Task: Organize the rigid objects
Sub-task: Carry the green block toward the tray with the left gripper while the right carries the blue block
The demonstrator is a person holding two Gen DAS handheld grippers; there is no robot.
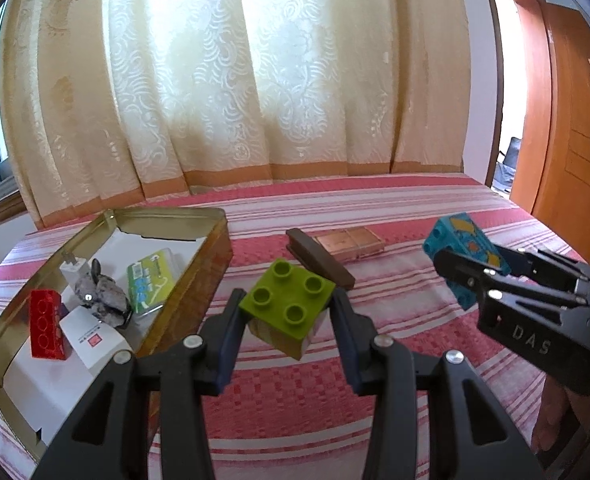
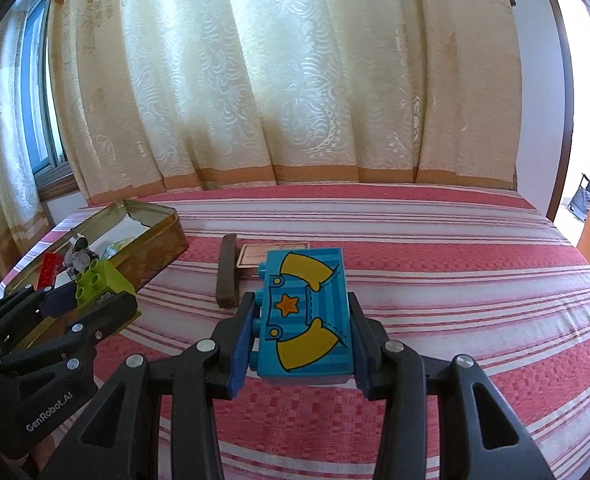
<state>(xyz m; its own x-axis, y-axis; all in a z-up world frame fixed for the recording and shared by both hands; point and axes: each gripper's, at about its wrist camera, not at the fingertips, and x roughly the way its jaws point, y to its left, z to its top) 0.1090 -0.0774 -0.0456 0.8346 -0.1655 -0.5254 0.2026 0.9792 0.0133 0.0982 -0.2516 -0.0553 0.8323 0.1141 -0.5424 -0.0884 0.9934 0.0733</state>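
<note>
Now, from left to right: a gold tin (image 1: pixel 211 236) sits open on the left of a red-and-white striped bedspread (image 1: pixel 375 216). Already inside it are a red brick (image 1: pixel 47 324), a grey stone (image 1: pixel 103 300), a white plug (image 1: pixel 75 272), a green card packet (image 1: pixel 151 284) and a white box (image 1: pixel 91 340).

Just right of the tin, our left gripper (image 1: pixel 287 312) pinches a green brick (image 1: pixel 287 300), studs up, held clear above the bedspread. Beyond it, a brown bar (image 1: pixel 323 260) and a copper-coloured case (image 1: pixel 351 242) lie on the bedspread, touching, not yet collected.

Farther right, our right gripper (image 2: pixel 301 344) pinches a blue brick (image 2: pixel 307 316) printed with a star and yellow shapes, also held off the bedspread.

We judge both bricks are being carried to the tin. Next, the green brick needs to swing left over the rim and drop into a free spot, then the blue brick follows.
</note>
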